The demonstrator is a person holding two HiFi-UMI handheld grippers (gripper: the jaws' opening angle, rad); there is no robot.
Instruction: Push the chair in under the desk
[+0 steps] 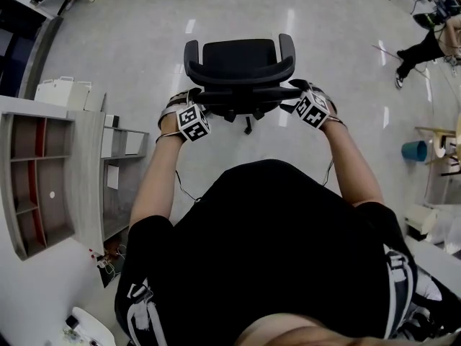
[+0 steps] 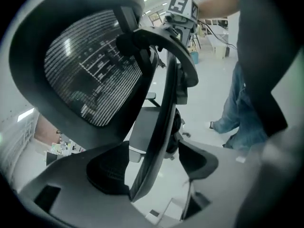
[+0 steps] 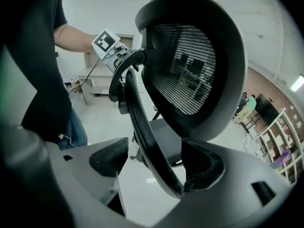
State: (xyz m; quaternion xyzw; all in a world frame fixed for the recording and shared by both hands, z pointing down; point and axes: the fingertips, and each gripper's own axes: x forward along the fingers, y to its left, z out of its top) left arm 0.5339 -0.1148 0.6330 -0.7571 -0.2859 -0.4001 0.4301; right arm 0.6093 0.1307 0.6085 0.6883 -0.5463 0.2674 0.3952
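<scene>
From overhead, the chair (image 1: 240, 67) stands on open floor, well apart from the shelf unit (image 1: 72, 171) on the left. It looks to be on castors and should roll easily.

Left gripper view: the left tongs (image 2: 154, 167) are spread around its stiff back-frame bar (image 2: 164, 94).

Right gripper view: the right tongs (image 3: 156, 164) are spread likewise, a firm place to push.

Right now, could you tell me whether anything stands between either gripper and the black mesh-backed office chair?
Nothing visible does: the chair has its curved black back bar between the open jaws of the left gripper and the right gripper.
</scene>
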